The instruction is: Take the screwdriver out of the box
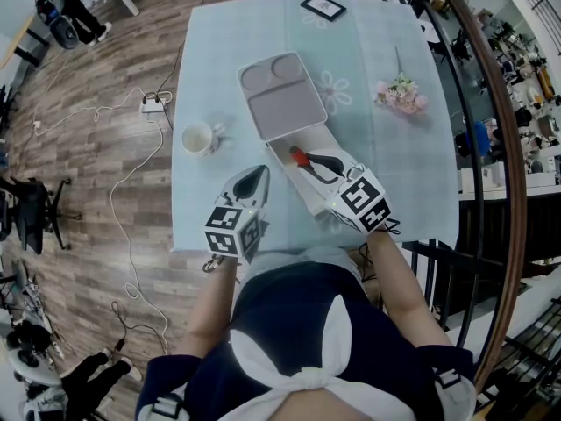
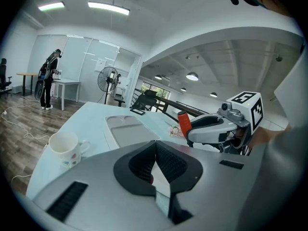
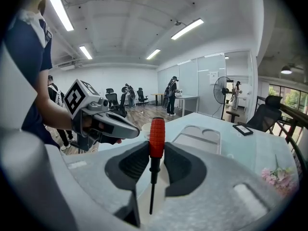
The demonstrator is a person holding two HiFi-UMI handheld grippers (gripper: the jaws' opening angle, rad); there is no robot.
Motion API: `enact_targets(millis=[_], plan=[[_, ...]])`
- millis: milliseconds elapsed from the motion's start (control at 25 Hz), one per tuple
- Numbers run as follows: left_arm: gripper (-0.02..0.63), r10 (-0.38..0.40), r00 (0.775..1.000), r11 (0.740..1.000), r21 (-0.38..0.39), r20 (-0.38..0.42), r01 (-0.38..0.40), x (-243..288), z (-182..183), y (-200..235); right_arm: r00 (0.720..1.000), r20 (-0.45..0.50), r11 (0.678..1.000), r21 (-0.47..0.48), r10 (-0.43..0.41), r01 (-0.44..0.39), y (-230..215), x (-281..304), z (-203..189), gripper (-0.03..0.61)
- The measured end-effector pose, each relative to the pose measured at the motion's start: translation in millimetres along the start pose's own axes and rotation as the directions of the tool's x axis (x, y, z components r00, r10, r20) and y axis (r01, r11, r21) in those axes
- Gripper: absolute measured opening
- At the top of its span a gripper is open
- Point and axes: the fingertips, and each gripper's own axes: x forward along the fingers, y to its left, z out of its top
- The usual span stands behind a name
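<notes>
The open box [image 1: 308,193] lies near the table's front edge, its grey lid [image 1: 282,102] folded back beyond it. My right gripper [image 1: 308,160] is shut on the screwdriver [image 3: 157,134]: the red handle stands upright between the pads and the black shaft hangs down over the white box. In the head view the red handle [image 1: 299,155] shows just above the box's far end. My left gripper [image 1: 260,174] hovers left of the box with its pads [image 2: 144,163] together and nothing in them. From the left gripper view the screwdriver [image 2: 183,123] sticks up out of the right gripper [image 2: 204,128].
A white mug [image 1: 197,138] stands at the table's left edge beside my left gripper. Pink flowers [image 1: 401,95] lie at the right, and a black-framed card [image 1: 323,6] at the far edge. A railing runs along the right; cables and a power strip [image 1: 154,105] lie on the floor.
</notes>
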Motion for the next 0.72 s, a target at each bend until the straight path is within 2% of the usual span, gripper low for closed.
enact_targets(millis=[440, 720], plan=[[0.017, -0.004, 1.0, 1.0, 0.014, -0.006, 0.004, 1, -4, 1, 0.996, 0.089, 1.0, 0.024, -0.012, 0.01, 6, -17, 15, 0.094], [0.017, -0.012, 1.0, 1.0, 0.025, -0.014, 0.012, 3, -3, 0, 0.995, 0.099, 0.999, 0.035, 0.0, -0.003, 11, -20, 14, 0.092]])
